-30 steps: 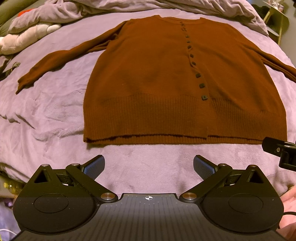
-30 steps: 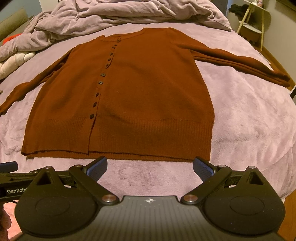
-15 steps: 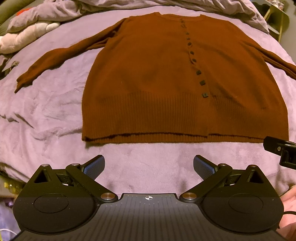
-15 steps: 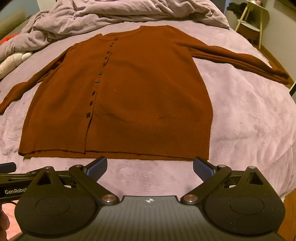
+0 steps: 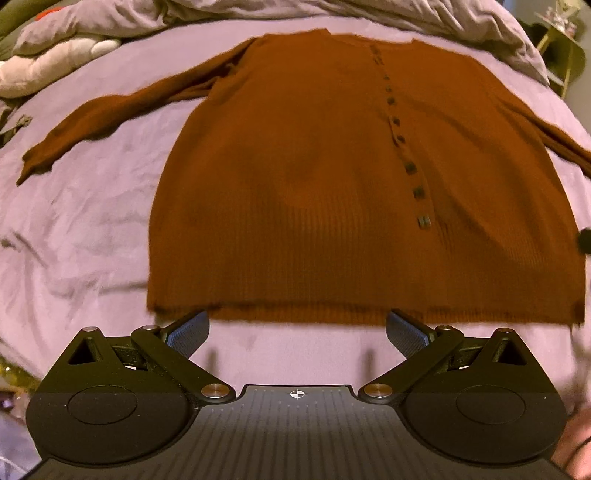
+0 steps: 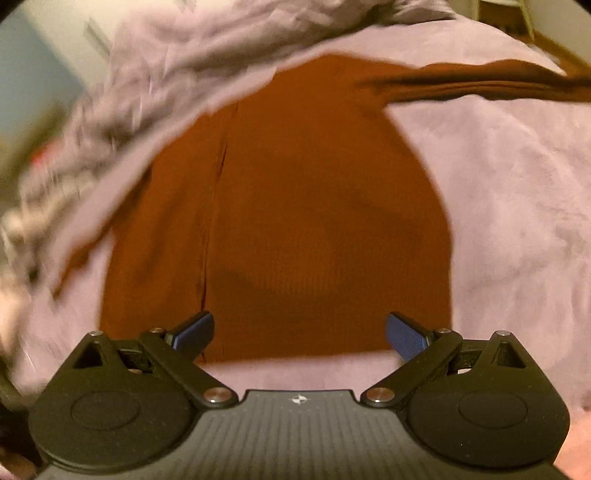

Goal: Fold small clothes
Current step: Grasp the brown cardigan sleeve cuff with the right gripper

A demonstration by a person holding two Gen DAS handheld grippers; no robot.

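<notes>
A rust-brown buttoned cardigan (image 5: 314,192) lies flat, front up, on a lilac bedspread (image 5: 85,229), sleeves spread to both sides. My left gripper (image 5: 297,328) is open and empty, its fingertips at the hem near the left bottom corner. In the right wrist view the cardigan (image 6: 314,221) is blurred by motion. My right gripper (image 6: 299,332) is open and empty, its fingertips over the hem near the right bottom corner. The right sleeve (image 6: 480,83) stretches away to the right.
A crumpled lilac duvet (image 5: 406,18) lies bunched at the head of the bed. A pale plush toy (image 5: 48,66) sits at the far left. A small side table (image 5: 561,48) stands beyond the bed's right edge.
Both grippers have moved forward toward the cardigan's hem, which now reaches their fingertips. The right gripper moves fast and has tilted; its view is blurred. Both stay open.
</notes>
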